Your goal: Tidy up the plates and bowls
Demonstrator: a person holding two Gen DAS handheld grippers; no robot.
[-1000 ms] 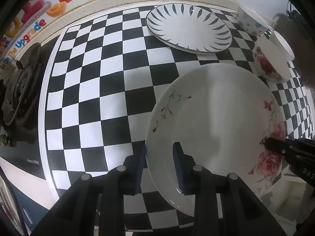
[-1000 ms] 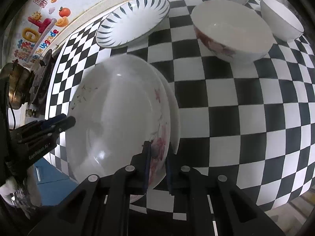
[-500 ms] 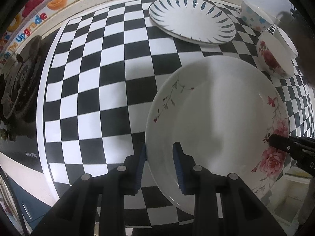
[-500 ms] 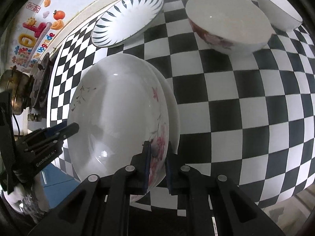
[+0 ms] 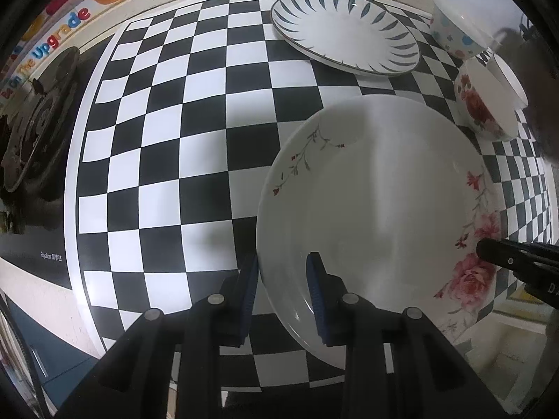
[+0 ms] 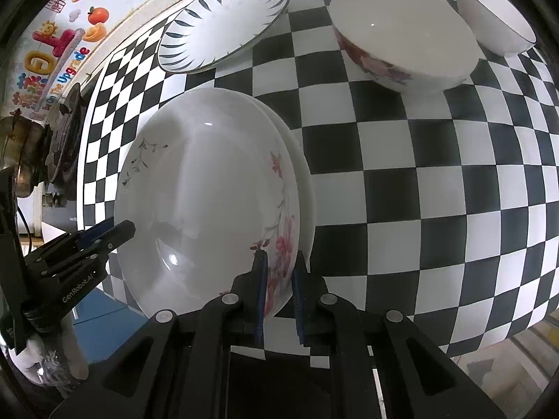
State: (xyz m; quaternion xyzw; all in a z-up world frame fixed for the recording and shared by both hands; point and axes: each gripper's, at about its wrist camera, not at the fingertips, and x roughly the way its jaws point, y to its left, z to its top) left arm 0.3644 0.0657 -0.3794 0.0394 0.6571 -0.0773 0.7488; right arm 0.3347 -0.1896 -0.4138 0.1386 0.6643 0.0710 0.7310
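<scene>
A white plate with pink roses and a thin sprig (image 5: 377, 202) hangs tilted just above the checkered mat (image 5: 174, 139), held from both sides. My left gripper (image 5: 283, 279) is shut on its left rim, one blue pad inside the plate and one outside. My right gripper (image 6: 279, 279) is shut on the rose-painted rim of the plate (image 6: 209, 192) opposite. Each gripper shows in the other's view: right gripper (image 5: 489, 248), left gripper (image 6: 122, 228). A second white edge shows behind the plate's right side; I cannot tell whether it is another plate.
A blue-striped plate (image 5: 346, 35) lies at the back by the wall. To its right stand a rose bowl (image 6: 401, 35), a dotted bowl (image 5: 454, 35) and a plain white bowl (image 6: 496, 14). A gas stove (image 5: 38, 122) is at the left. The counter edge runs close in front.
Both grippers keep their hold on the floral plate. The views have tipped slightly, so the far dishes sit a little higher in frame; nothing else has moved.
</scene>
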